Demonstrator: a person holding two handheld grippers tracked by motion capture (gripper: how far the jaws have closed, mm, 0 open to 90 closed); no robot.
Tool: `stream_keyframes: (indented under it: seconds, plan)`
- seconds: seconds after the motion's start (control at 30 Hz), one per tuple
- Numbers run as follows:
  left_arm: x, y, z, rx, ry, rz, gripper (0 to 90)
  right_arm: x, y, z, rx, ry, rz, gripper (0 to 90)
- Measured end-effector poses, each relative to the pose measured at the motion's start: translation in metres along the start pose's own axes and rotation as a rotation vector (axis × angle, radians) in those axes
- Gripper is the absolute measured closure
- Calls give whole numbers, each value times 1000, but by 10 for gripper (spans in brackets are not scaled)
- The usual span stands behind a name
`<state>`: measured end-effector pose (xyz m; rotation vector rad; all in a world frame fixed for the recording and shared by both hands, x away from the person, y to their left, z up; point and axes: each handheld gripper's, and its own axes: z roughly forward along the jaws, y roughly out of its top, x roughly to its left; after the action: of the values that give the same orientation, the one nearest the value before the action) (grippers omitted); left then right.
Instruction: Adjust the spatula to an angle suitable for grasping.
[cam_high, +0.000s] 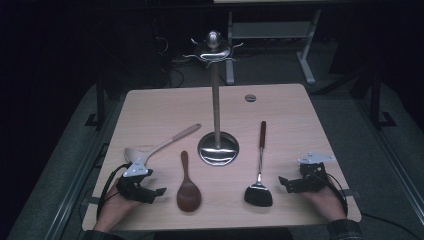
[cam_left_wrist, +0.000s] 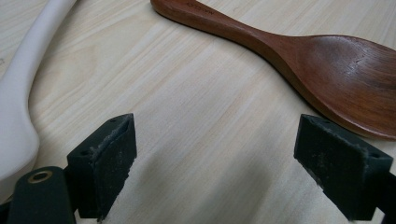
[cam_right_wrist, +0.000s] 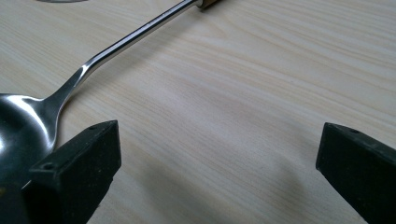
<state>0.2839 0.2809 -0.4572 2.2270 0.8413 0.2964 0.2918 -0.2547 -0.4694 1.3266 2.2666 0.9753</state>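
Observation:
Three utensils lie on the light wooden table (cam_high: 165, 107) around a steel hanging stand (cam_high: 216, 100) with hooks at its top. A pale spoon (cam_high: 160, 145) lies left, a brown wooden spoon (cam_high: 188, 185) in front of the stand, a steel spatula (cam_high: 259, 172) with a dark red handle at the right. My left gripper (cam_high: 156, 192) rests at the front left, open, just left of the wooden spoon (cam_left_wrist: 327, 70); the pale spoon (cam_left_wrist: 18, 93) passes by its left jaw. My right gripper (cam_high: 284, 183) rests at the front right, open, beside the spatula's blade (cam_right_wrist: 23, 126).
A small round metal cap (cam_high: 250, 97) is set in the table near its far edge. The stand's round base (cam_high: 218, 149) sits mid-table. Table legs and cables show on the dark floor behind. Bare wood lies between each gripper's jaws.

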Motion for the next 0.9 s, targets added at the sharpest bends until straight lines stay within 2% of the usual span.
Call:
stream_keyframes:
  seconds: [0.13,0.2,0.27,0.4,0.47,0.63,0.73,0.83,0.9]
  plan:
    - [-1,0,-1,-5,-1,-2,129,-1,0,0,4,3,3,0]
    - [-1,0,-1,5,-2,5,130,-1,1,0,2,4,-4,29]
    - [-1,1,0,-6,-1,-1,130,-2,3,-1,5,13,-5,69]
    - [-1,2,0,-3,1,6,130,-6,10,-4,-12,19,15,245]
    - [-1,2,0,0,5,9,130,-6,12,-5,-25,13,7,367]
    - [0,0,-1,-6,4,-5,130,-8,20,-4,-32,19,25,632]
    - [1,-1,-1,1,-5,-3,131,-11,26,-1,-28,37,55,785]
    - [0,0,-1,-11,-7,-2,131,-14,32,3,-31,21,46,879]
    - [-1,0,-1,-15,-8,-4,131,-17,35,6,-35,24,52,898]
